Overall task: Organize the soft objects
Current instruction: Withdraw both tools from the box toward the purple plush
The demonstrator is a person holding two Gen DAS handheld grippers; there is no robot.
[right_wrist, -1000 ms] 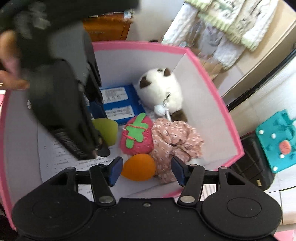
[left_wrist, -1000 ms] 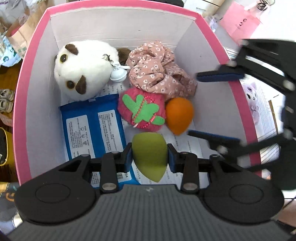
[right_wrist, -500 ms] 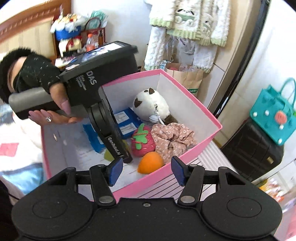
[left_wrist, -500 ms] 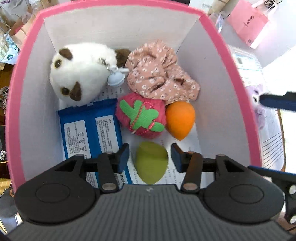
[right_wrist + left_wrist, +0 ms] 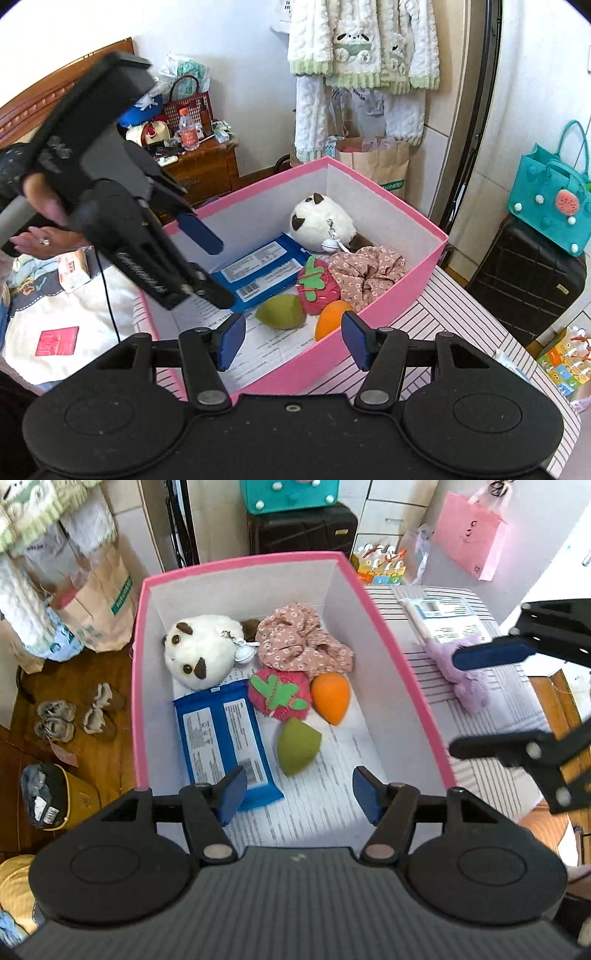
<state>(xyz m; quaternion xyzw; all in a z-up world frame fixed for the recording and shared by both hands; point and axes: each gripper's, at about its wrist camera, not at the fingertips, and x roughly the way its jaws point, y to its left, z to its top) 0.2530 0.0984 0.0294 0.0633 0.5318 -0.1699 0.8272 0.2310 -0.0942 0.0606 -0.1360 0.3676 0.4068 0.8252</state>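
A striped tabletop [image 5: 491, 775] in a cluttered bedroom is carrying a pink box [image 5: 402, 653], with a black suitcase [image 5: 524, 273] and a teal bag [image 5: 546, 199] standing beyond it. The left gripper [image 5: 299, 794] is hovering above the near end of the box with its jaws standing well apart and nothing between them; they have just been opening. A second ago those pads were clamped on the green sponge [image 5: 295, 746], which is now lying free on the printed paper lining the box floor, just beside the blue packet [image 5: 221, 734] and near the orange sponge [image 5: 330, 698] and the strawberry plush [image 5: 279, 694]. The white plush [image 5: 201, 650] and floral scrunchie [image 5: 303, 642] are sitting at the far end. The whole box and the room around it are now showing in the left view, where before the box interior was filling it. The right gripper [image 5: 293, 341] is hanging outside the box's near wall, jaws apart and holding nothing, as wide as earlier. A purple plush [image 5: 469, 679] is lying on the table outside the box.
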